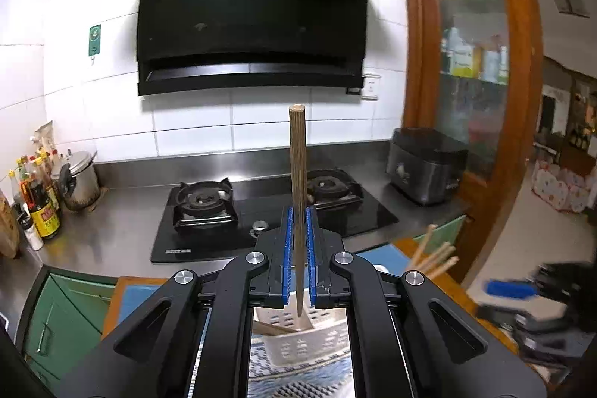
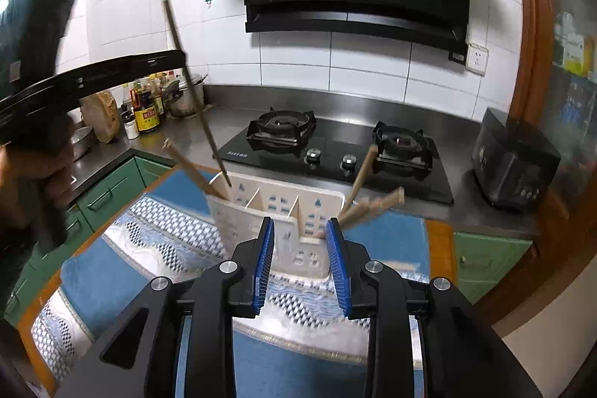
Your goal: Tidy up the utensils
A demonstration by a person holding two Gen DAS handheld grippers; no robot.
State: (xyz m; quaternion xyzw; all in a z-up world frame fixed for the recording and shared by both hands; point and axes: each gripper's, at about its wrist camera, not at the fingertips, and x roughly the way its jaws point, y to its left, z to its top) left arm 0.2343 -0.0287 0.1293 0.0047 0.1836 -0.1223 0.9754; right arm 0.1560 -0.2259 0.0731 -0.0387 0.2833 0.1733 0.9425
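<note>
My left gripper (image 1: 299, 211) is shut on a brown chopstick (image 1: 297, 155) that stands upright, its lower tip over a white slotted utensil basket (image 1: 298, 349). In the right wrist view that chopstick (image 2: 194, 92) slants down into the left compartment of the basket (image 2: 242, 226), beside another chopstick (image 2: 190, 168) leaning there. Several chopsticks (image 2: 373, 204) lean out of the right compartment. My right gripper (image 2: 300, 224) is open just in front of the basket, nothing between its blue pads. The left gripper (image 2: 112, 69) shows blurred at the left, held by a hand (image 2: 37, 170).
The basket stands on a blue patterned cloth (image 2: 123, 271) over a wooden table. Behind are a steel counter with a black gas stove (image 2: 335, 152), bottles (image 2: 145, 107), a pot (image 1: 78, 181) and a dark appliance (image 2: 515, 159). Green drawers (image 2: 485, 263) sit below, a wooden cabinet (image 1: 474, 62) to the right.
</note>
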